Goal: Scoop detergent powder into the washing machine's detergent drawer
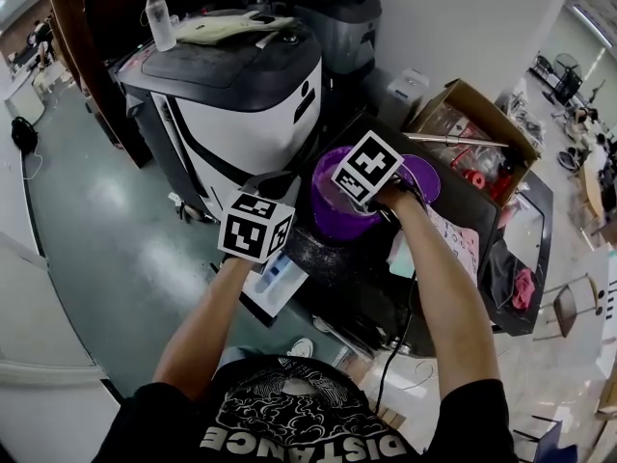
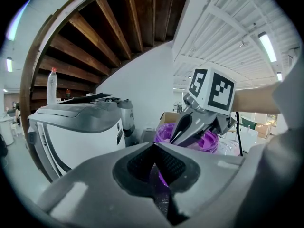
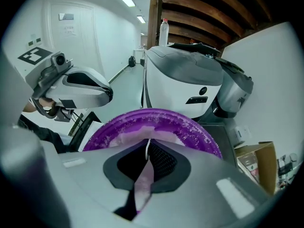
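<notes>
Both bare forearms reach forward and slightly inward. The left gripper (image 2: 154,148) hangs low beside the tub, pointing at it, with its jaws drawn together on nothing (only the tub's purple shows through the slit below the tips). The right gripper (image 3: 148,146) is held over the tub's mouth, tilted down into it. Its jaws are pinched on a pale lilac strip of plastic (image 3: 142,184), which looks like a scoop's handle, though no bowl is visible.

The round purple plastic tub (image 1: 333,212) stands open and upright, and white powder (image 3: 190,125) clings in grains along its rim. Just below the left gripper lies a white tray-like piece with a blue part (image 1: 275,280); I cannot tell if it is the drawer.

The tub stands on a dark, speckled tabletop (image 1: 323,258). Behind it is a bulky white and dark-grey machine (image 1: 241,104), and a clear plastic bottle with a red cap (image 1: 160,19) stands upright on it. An open cardboard box (image 1: 463,114) stands to the right. The floor (image 1: 96,230) is glossy grey-green, and dark wooden beams (image 2: 118,27) curve overhead.
</notes>
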Available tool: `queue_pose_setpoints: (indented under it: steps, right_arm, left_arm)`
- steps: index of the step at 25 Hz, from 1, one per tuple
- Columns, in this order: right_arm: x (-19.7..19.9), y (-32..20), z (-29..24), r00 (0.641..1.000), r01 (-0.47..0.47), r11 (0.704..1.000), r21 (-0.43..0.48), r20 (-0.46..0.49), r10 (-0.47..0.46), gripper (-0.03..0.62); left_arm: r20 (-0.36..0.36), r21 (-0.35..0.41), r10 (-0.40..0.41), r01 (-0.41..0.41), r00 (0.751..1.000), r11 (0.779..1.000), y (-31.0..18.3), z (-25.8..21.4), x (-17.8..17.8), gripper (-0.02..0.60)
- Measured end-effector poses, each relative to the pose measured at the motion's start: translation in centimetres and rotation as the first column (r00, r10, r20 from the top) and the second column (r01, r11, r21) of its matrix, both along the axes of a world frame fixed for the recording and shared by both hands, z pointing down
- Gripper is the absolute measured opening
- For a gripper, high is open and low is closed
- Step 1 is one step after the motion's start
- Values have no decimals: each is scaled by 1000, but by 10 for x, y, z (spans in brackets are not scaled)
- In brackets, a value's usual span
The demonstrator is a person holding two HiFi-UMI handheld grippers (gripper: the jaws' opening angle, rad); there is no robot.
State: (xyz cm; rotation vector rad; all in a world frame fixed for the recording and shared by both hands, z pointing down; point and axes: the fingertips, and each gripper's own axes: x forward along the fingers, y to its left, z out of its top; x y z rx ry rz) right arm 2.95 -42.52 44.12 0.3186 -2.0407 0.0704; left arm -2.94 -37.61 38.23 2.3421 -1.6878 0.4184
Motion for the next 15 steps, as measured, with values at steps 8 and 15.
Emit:
queue_pose_setpoints:
  steps: [8,15]
  right_arm:
    - [0,1,1,997,-68,993,-93,22,71,37]
    - [-1,2,1,992,-113,983,-143,32,119,37]
  left_arm:
    - [-1,-9,13,-13,1000,1000,1,3,-2,0]
    - [3,-18,40,-40,999,999,5,5,-5,0]
